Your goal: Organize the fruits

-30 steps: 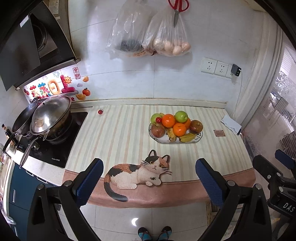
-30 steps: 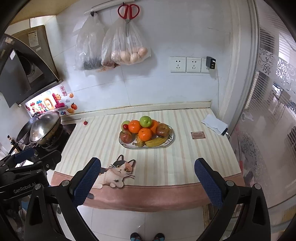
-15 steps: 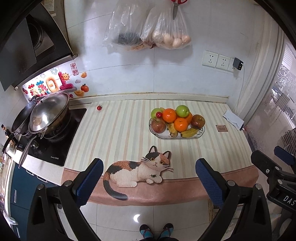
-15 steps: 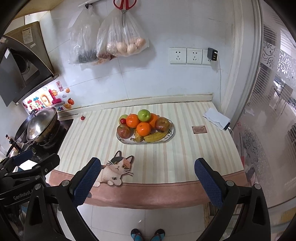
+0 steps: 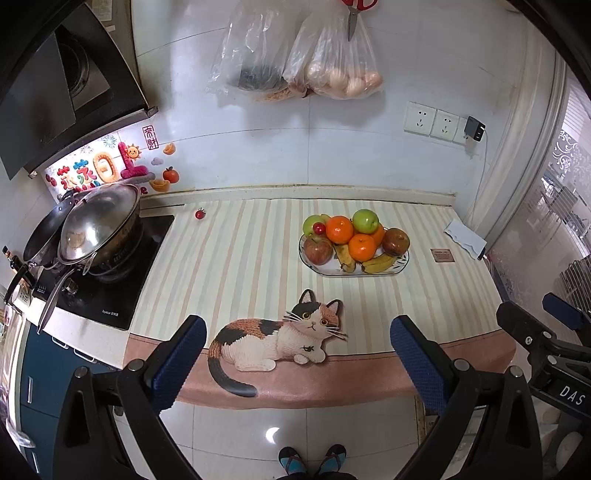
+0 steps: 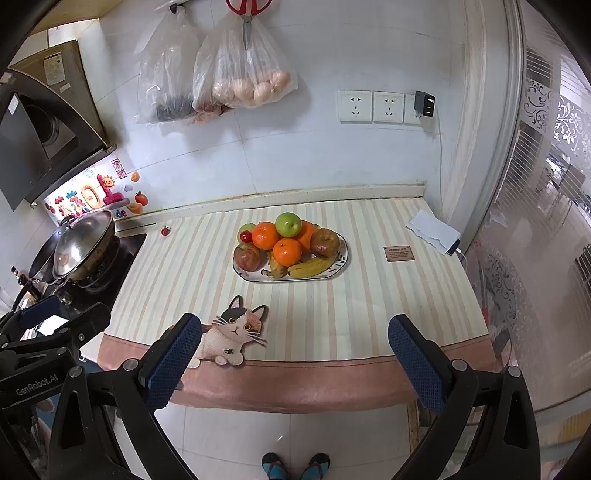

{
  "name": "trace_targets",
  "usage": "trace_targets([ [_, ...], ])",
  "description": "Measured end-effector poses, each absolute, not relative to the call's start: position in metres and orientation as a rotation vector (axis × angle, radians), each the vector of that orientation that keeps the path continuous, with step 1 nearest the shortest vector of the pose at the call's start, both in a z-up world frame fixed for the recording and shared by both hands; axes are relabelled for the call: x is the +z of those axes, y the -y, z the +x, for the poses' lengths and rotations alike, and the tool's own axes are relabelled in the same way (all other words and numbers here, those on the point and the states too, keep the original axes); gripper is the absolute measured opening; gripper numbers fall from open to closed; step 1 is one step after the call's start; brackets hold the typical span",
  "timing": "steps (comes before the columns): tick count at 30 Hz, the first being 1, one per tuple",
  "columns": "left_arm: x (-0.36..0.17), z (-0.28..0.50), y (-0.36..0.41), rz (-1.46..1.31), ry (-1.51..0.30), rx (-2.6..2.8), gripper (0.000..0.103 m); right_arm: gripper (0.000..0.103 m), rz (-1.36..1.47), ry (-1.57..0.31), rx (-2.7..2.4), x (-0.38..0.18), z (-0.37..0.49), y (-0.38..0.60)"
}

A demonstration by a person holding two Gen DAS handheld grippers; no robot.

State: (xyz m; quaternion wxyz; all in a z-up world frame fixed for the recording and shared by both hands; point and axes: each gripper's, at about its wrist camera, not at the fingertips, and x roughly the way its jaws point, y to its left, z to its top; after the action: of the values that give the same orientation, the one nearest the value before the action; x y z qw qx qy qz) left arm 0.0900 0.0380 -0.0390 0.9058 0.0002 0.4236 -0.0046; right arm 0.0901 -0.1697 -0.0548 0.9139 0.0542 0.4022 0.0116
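"GenRobot.AI" marks the left gripper (image 6: 55, 317); "DAS" marks the right gripper (image 5: 535, 325).

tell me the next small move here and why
Probably reach the left gripper forward toward the small red fruit lying alone near the stove, since the other fruit already sits heaped on the plate. Both grippers are open and empty, back at the counter's front edge.

The scissors (image 5: 355, 11) handles are cut off at the top edge; the small brown card's (image 6: 398, 253) print is too small to read.
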Motion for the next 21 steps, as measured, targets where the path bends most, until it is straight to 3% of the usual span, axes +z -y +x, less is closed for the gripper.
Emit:
trace_targets([
  [21, -0.0384, 0.0904, -0.0442, 0.009, -0.874, -0.021, 0.102, 0.103, 0.088, -0.823, 0.033, -0.0530, 0.0931, 0.1664],
])
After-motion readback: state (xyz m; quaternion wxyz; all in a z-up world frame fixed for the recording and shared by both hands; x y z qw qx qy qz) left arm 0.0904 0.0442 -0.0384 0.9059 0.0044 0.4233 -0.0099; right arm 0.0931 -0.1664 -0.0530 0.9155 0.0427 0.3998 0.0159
